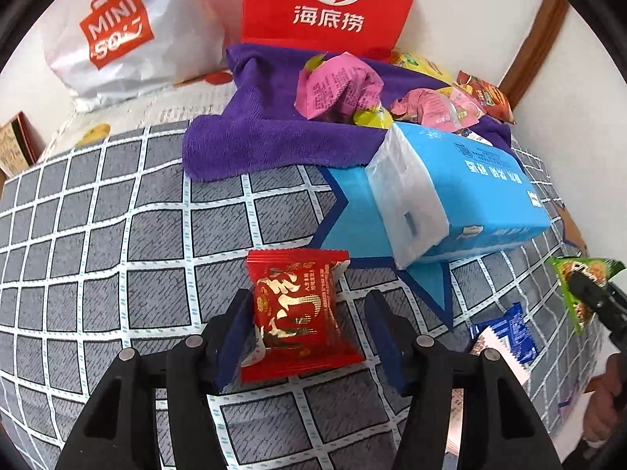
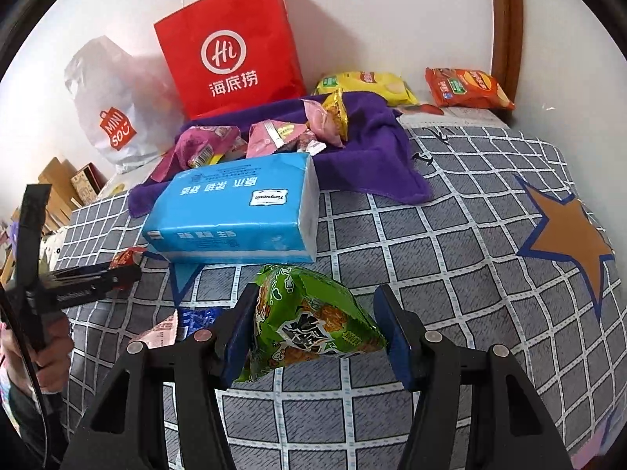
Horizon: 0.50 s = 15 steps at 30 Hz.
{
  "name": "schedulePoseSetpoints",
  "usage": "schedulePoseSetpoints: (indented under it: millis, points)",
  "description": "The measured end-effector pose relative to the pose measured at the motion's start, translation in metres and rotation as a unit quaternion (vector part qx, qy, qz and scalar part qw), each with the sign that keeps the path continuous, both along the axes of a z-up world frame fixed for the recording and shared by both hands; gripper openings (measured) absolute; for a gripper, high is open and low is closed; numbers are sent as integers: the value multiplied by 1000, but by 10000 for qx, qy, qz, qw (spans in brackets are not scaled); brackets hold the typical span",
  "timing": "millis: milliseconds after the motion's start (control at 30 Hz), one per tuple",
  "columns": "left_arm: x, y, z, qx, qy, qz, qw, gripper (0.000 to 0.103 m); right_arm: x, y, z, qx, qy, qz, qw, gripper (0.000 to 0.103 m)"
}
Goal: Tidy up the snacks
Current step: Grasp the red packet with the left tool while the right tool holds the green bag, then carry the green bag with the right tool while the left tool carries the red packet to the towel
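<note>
Left gripper (image 1: 307, 333) part-open, glossy red foil snack packet (image 1: 298, 315) between pads, right pad clear. Right gripper (image 2: 317, 333) pinching crinkly green pyramid-shaped snack bag (image 2: 309, 317). Gridded grey quilt (image 1: 117, 235) beneath.

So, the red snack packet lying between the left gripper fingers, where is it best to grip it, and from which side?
Grip the red snack packet across its puffed middle, coming from above with one pad on each long side. It lies flat on the checked bedcover, and its crimped ends are thin and would slip. The left gripper already straddles it this way, the right pad not yet touching.
</note>
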<state>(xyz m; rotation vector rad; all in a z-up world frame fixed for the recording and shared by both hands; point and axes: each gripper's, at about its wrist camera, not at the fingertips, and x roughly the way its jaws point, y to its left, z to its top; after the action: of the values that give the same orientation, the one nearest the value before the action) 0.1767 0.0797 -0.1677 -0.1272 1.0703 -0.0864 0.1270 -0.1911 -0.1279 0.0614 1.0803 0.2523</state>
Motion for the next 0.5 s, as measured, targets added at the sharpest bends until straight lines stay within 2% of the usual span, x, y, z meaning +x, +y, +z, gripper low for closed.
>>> schedulePoseSetpoints:
  millis: [67, 233, 500]
  points:
    - [-2, 3, 1, 4, -37, 98, 9999, 40, -3, -1, 0, 2, 16, -29, 10000, 59]
    - [-14, 16, 8, -525, -130, 150, 9984, 39, -12, 1, -3, 31, 54, 10, 10000, 59]
    - [-33, 16, 30, -706, -219, 137, 9972, 39, -17, 2, -1, 26, 55, 91, 9999, 59]
